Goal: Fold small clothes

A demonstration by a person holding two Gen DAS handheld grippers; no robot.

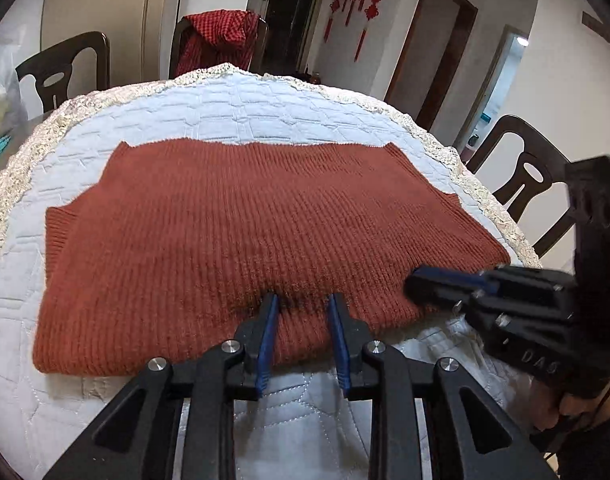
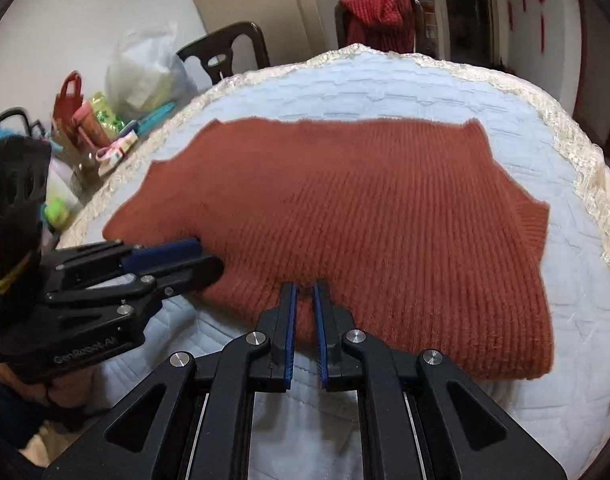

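Two grippers are set at the near edge of a rust-brown ribbed knit sweater (image 1: 241,220), folded flat on the quilted pale-blue table cover (image 1: 233,104).

The left gripper (image 1: 303,300) is seen with its blue-padded fingers (image 1: 269,320) parted, knit lying between them but not pressed: released, not grasping. The right gripper (image 2: 303,289) is nearly closed, a narrow ridge of knit apparently pinched between its pads; it is judged clenched on the sweater's near edge. Both tools are angled down onto the same folded edge, side by side, probably so the edge can be lifted evenly for a further fold. Sleeves appear already tucked in. Dark wooden chairs (image 1: 525,168) are stood around the table, unused.
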